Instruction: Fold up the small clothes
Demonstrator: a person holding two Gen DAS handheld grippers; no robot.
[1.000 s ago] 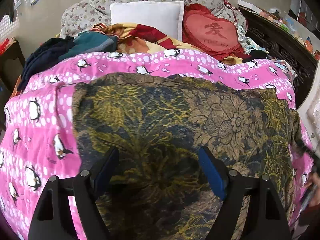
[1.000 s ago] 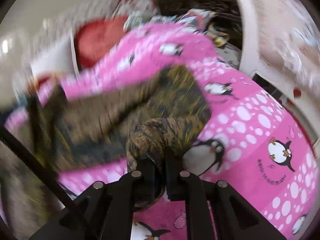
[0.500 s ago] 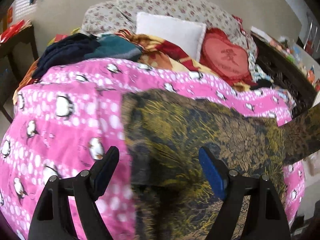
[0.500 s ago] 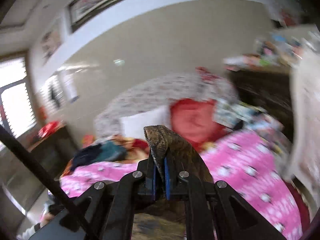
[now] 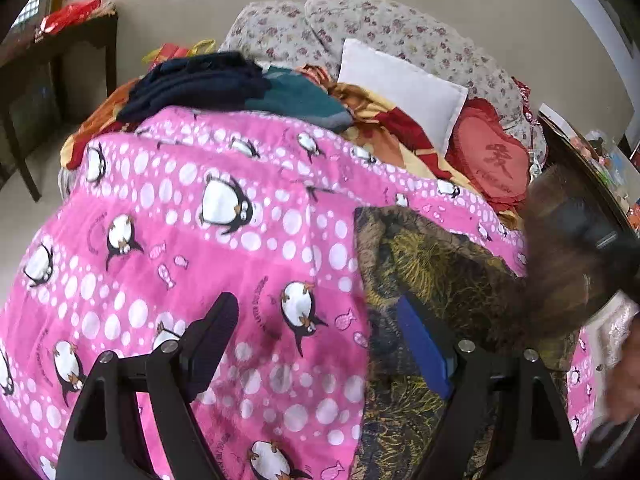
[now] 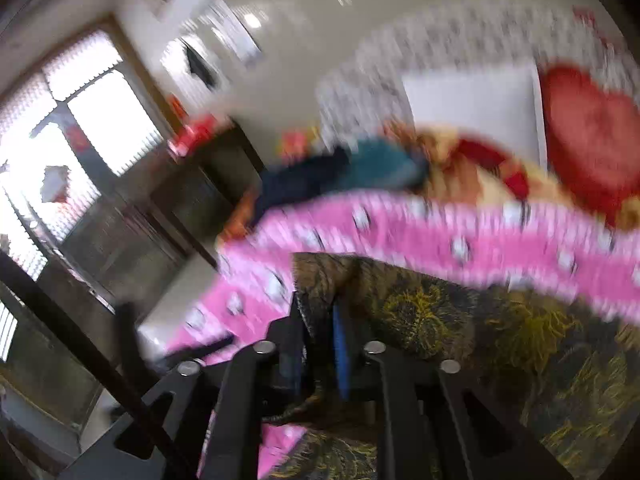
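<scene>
A dark garment with a yellow floral print (image 5: pixel 436 280) lies on the pink penguin blanket (image 5: pixel 224 248) on the bed. My left gripper (image 5: pixel 320 336) is open and empty; it hovers over the blanket at the garment's left edge. My right gripper (image 6: pixel 318 320) is shut on a fold of the same garment (image 6: pixel 480 320) and carries that edge over the rest of the cloth. The right wrist view is blurred by motion. A blurred brown flap of the lifted cloth (image 5: pixel 560 264) shows at the right of the left wrist view.
A pile of dark blue and teal clothes (image 5: pixel 224 84) lies at the far end of the blanket. A white pillow (image 5: pixel 404 88), a red heart cushion (image 5: pixel 492 164) and floral pillows (image 5: pixel 376 36) lie behind. A dark table (image 5: pixel 52 64) stands at the left, dark furniture at the right.
My right gripper has swung the held garment edge up and across toward the left, folding the cloth over. My left gripper has shifted left, off the garment and over the pink blanket.
</scene>
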